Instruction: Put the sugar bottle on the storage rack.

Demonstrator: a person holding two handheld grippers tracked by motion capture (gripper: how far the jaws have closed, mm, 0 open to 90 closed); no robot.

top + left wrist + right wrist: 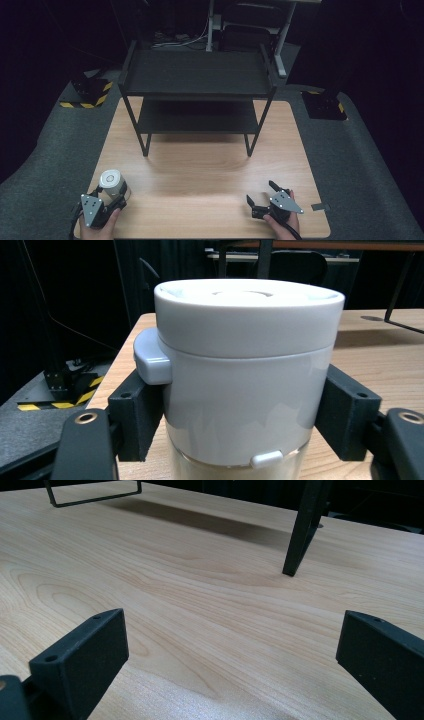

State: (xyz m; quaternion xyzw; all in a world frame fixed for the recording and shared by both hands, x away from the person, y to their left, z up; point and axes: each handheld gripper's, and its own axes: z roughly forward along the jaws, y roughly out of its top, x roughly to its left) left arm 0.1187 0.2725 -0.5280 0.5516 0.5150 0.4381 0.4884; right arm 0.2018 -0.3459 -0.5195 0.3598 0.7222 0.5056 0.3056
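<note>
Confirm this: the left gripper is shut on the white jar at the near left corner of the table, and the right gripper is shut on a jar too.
Not quite. The right gripper is open with nothing between its jaws, as the right gripper view shows. The left gripper is indeed shut on the white jar.

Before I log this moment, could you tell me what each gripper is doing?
Left gripper: closed on the white lidded container.
Right gripper: open, nothing between its jaws.
</note>
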